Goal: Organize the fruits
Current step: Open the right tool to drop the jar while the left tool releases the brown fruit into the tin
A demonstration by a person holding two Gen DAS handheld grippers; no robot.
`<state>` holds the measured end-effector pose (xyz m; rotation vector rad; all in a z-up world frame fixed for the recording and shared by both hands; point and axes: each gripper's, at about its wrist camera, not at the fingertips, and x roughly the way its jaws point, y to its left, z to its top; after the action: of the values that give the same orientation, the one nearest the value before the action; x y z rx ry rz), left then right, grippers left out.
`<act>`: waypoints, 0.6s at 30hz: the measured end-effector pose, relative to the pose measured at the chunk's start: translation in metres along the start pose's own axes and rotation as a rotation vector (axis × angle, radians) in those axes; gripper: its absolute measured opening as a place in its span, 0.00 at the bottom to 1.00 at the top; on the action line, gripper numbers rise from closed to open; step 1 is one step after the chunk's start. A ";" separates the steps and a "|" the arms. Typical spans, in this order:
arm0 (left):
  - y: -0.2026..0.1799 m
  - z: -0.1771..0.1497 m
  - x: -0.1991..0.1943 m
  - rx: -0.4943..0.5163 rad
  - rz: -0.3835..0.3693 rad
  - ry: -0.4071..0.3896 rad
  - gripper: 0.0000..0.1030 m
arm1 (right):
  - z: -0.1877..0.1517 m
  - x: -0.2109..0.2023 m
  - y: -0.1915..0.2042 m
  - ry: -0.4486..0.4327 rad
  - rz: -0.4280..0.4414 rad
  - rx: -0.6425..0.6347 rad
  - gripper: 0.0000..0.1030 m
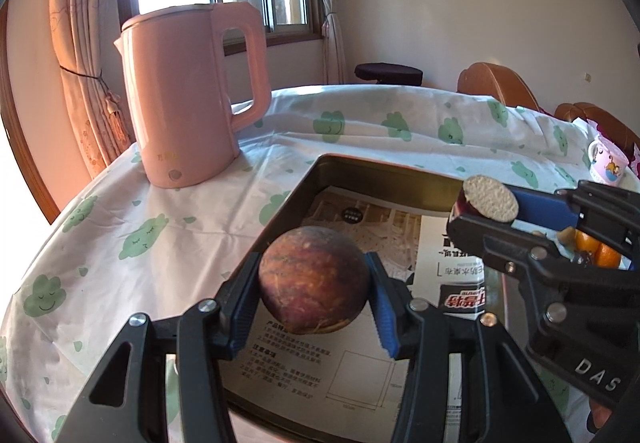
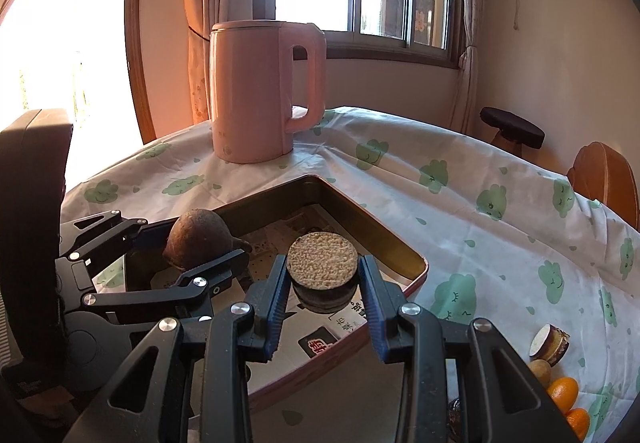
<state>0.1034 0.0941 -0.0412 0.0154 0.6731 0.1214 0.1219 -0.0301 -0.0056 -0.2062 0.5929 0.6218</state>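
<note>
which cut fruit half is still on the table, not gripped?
The cut half lying on the tablecloth beside the oranges; the other half is clamped in the right gripper.

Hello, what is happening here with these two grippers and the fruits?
A person is sorting fruit with a gripper in each hand. The left gripper is shut on a whole round fruit, and the right gripper is shut on a cut fruit half. Both hang over the metal tray, which holds only printed paper. More fruit, including oranges, waits on the tablecloth. A pink kettle stands behind.
</note>
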 end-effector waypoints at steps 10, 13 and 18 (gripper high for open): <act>0.000 0.000 0.008 0.000 0.000 0.037 0.51 | 0.001 0.013 -0.003 0.036 0.009 0.026 0.36; 0.000 0.000 0.011 -0.001 0.001 0.053 0.51 | 0.001 0.018 -0.004 0.055 0.021 0.040 0.36; 0.002 0.001 0.015 -0.007 0.004 0.072 0.51 | 0.000 0.023 -0.006 0.076 0.040 0.064 0.36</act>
<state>0.1153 0.0976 -0.0500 0.0053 0.7449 0.1286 0.1405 -0.0241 -0.0187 -0.1583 0.6906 0.6351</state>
